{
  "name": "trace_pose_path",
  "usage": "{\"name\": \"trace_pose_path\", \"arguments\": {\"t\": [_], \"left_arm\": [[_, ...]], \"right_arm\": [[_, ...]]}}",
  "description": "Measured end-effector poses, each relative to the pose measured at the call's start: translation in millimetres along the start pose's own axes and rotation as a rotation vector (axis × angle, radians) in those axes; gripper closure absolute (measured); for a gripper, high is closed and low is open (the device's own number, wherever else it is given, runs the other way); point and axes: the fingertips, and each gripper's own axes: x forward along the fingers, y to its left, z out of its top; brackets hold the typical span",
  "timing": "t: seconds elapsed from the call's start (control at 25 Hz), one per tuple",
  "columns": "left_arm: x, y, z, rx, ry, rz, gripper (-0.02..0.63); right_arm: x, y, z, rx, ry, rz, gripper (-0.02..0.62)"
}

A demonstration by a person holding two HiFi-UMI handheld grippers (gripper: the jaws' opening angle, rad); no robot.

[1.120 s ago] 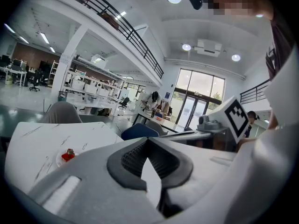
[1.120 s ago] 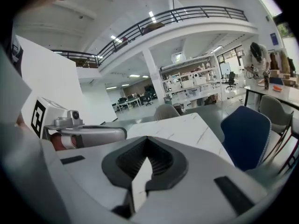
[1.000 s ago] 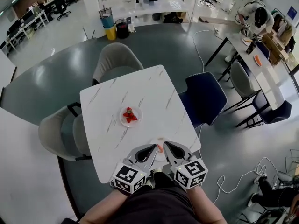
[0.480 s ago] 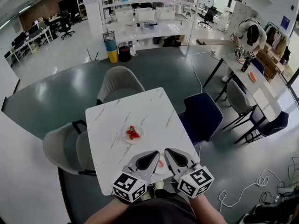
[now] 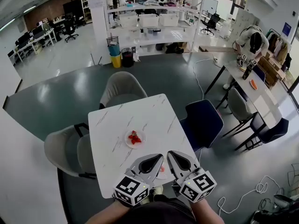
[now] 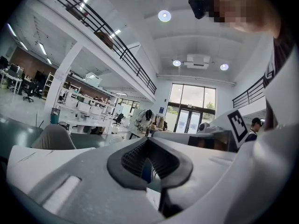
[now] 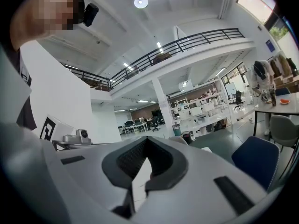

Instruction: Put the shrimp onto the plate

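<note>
Left gripper (image 5: 158,158): jaws closed, tips meeting, nothing between the pads. Its own view (image 6: 148,141) shows only room background through the gap behind the tips. Right gripper (image 5: 171,156): same, jaws together and empty (image 7: 148,139), bare white tabletop visible through the gap.

Both grippers are held low and close to the person's body, tips nearly side by side over the near edge of the table (image 5: 140,113). This looks like a neutral carrying posture, not a reach.

Between and partly under the 2 grippers sits a small pale dish (image 5: 164,173) with an orange-pink bit (image 5: 162,169) on it, mostly hidden. Further out, near the table's middle, is a white plate (image 5: 127,139) carrying a few red pieces (image 5: 134,137). Both foods are too small to name, so either could be the shrimp.
- If the red pieces are the shrimp, they already lie on a plate.
- If the orange-pink bit is the shrimp, it sits on the near dish, well apart from the plate.

Edges and room:
- The near dish is close to the table's near edge, with little margin there.
- The plate has bare marble all round, and the lane from grippers to plate is unobstructed.
- 2 grey chairs stand at the far (image 5: 119,90) and left (image 5: 63,148) sides, and 1 blue chair (image 5: 205,118) at the right.
- All 3 chairs are below table level and out of the working path.
</note>
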Motion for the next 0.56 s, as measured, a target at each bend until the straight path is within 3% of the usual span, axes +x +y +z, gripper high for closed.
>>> {"name": "trace_pose_path", "arguments": {"t": [0.56], "left_arm": [[6.7,-5.9,-5.7,0.003,0.003,0.001,0.598]], "right_arm": [[-3.8,-3.5,-0.6,-0.014,0.002,0.008,0.595]]}}
